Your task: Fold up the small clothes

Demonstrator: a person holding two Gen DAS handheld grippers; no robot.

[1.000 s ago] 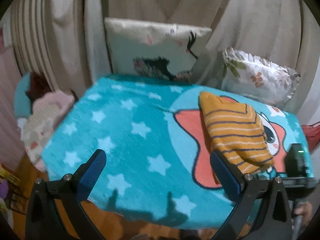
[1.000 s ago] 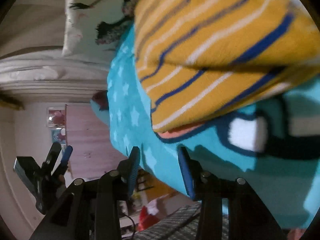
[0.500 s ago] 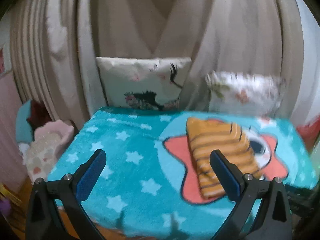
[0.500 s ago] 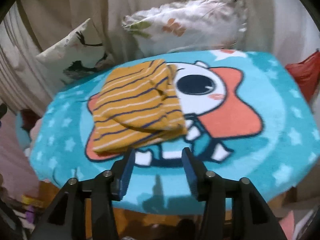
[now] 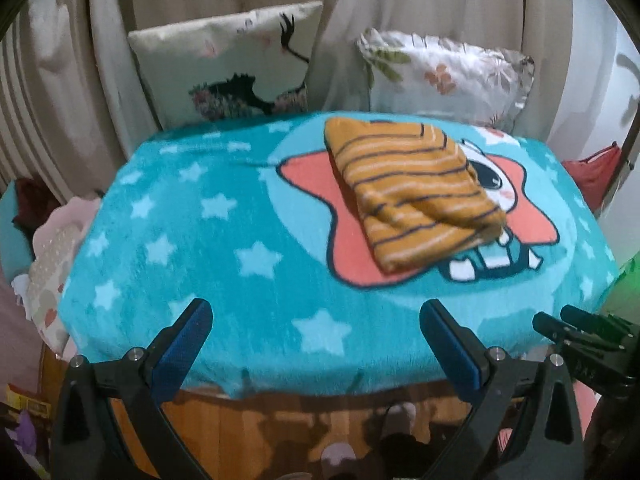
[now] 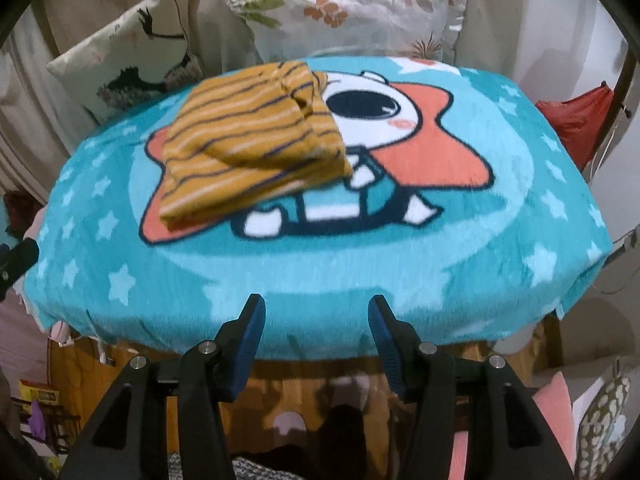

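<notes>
A folded mustard-yellow garment with navy and white stripes [image 5: 412, 188] lies on a teal star-print blanket [image 5: 200, 240], over its cartoon starfish picture. It also shows in the right wrist view [image 6: 248, 148], left of centre on the blanket [image 6: 360, 264]. My left gripper [image 5: 316, 320] is open and empty, held back over the blanket's near edge. My right gripper [image 6: 316, 316] is open and empty, also at the near edge, well short of the garment. The right gripper shows at the lower right of the left wrist view [image 5: 588, 336].
Two cushions stand at the back against beige curtains: a bird-print one [image 5: 232, 68] and a floral one [image 5: 444, 76]. A pile of pale cloth [image 5: 52, 248] lies left of the table. A red bag [image 6: 576, 120] hangs at right. Wooden table edge [image 5: 280, 420] shows below.
Both grippers have pulled back and away from the garment. The right gripper, close against the garment a second ago, is now level at the blanket's near edge with its fingers wider apart.
</notes>
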